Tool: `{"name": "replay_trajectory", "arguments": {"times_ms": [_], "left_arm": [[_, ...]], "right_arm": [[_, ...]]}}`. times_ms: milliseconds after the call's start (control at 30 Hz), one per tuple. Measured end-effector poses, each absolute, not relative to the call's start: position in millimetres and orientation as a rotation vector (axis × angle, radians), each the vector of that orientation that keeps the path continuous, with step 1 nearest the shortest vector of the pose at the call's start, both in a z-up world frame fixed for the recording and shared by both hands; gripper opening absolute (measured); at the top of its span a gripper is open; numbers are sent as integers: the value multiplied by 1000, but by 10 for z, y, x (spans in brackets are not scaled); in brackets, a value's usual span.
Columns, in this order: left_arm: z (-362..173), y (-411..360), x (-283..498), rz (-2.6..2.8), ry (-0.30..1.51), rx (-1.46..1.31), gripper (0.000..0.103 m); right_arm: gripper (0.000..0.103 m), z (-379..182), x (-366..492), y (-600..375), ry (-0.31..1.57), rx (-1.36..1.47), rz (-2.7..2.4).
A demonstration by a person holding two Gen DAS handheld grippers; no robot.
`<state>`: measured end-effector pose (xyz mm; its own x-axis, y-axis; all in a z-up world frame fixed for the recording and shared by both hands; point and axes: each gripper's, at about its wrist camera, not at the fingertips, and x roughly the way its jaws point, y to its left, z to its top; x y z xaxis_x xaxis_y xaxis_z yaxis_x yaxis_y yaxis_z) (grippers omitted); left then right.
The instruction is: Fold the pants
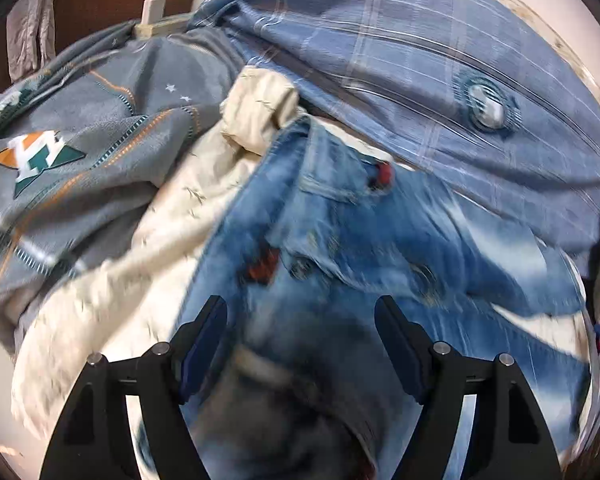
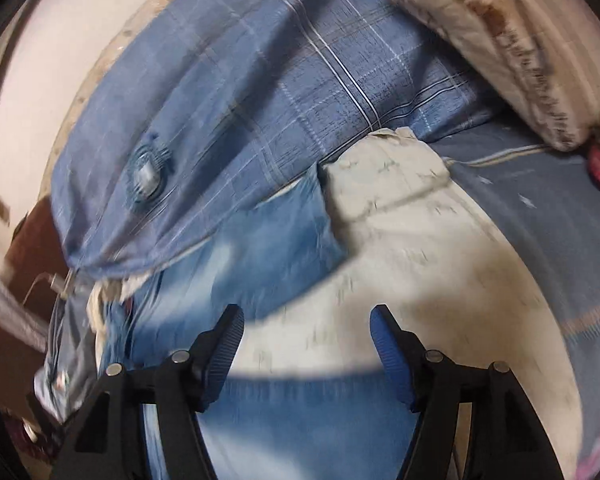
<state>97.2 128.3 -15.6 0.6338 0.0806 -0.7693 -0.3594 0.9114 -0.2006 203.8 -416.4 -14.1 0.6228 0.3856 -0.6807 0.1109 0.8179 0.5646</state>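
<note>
Blue denim pants (image 1: 340, 248) lie on a cream sheet (image 1: 148, 256) on a bed, waistband end with a button and red patches toward me in the left wrist view. My left gripper (image 1: 300, 316) is open, its jaws wide apart just above the waist area. In the right wrist view the pants (image 2: 284, 240) run from the far left toward me, and a denim edge (image 2: 308, 408) lies below my open right gripper (image 2: 307, 320). The right gripper hovers over the cream sheet (image 2: 420, 264) and the denim. Both views are motion-blurred.
A blue plaid pillow (image 1: 440, 60) with a button lies behind the pants; it also shows in the right wrist view (image 2: 260, 80). A grey patterned quilt (image 1: 80, 140) is bunched at the left. A charger and power strip (image 1: 156, 12) sit at the far left. A beige pillow (image 2: 500, 32) lies at the far right.
</note>
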Motion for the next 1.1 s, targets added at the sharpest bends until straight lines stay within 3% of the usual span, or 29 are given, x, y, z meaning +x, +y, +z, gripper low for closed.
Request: {"name": "replay_trajectory", "arguments": {"times_ms": [133, 200, 233, 400, 500, 600, 700, 733, 767, 800, 967, 1100], "left_arm": [[-307, 1438, 1047, 295, 860, -390, 77], [-374, 1430, 1054, 297, 883, -379, 77], [-378, 1430, 1067, 294, 889, -371, 77], [-307, 1412, 1014, 289, 863, -358, 77], [-319, 1404, 1033, 277, 874, -357, 77], [-316, 1409, 1043, 267, 882, -368, 77], [-255, 1466, 1098, 261, 881, -365, 77], [-214, 1509, 1132, 261, 873, -368, 77], [-169, 1560, 1180, 260, 867, -378, 77], [-148, 1593, 1215, 256, 864, -391, 77], [-2, 1773, 1587, 233, 841, -489, 77], [49, 1722, 2040, 210, 851, -466, 77]], "right_arm": [[66, -408, 2523, -4091, 955, 610, 144], [34, -526, 2669, -3999, 993, 590, 149], [12, -495, 2667, -3946, 985, 545, 140], [11, 79, 2291, -3799, 833, 338, 102], [11, 52, 2166, -3949, 837, 284, 5], [14, -509, 2260, -4083, 995, 365, 20], [24, -737, 2219, -4205, 995, 457, 44], [40, -709, 2200, -4222, 991, 465, 45], [69, -666, 2190, -4246, 986, 477, 55], [73, -557, 2151, -4284, 945, 487, 69], [73, -59, 2051, -4309, 781, 503, 130], [73, -126, 2195, -4072, 823, 529, 331]]}}
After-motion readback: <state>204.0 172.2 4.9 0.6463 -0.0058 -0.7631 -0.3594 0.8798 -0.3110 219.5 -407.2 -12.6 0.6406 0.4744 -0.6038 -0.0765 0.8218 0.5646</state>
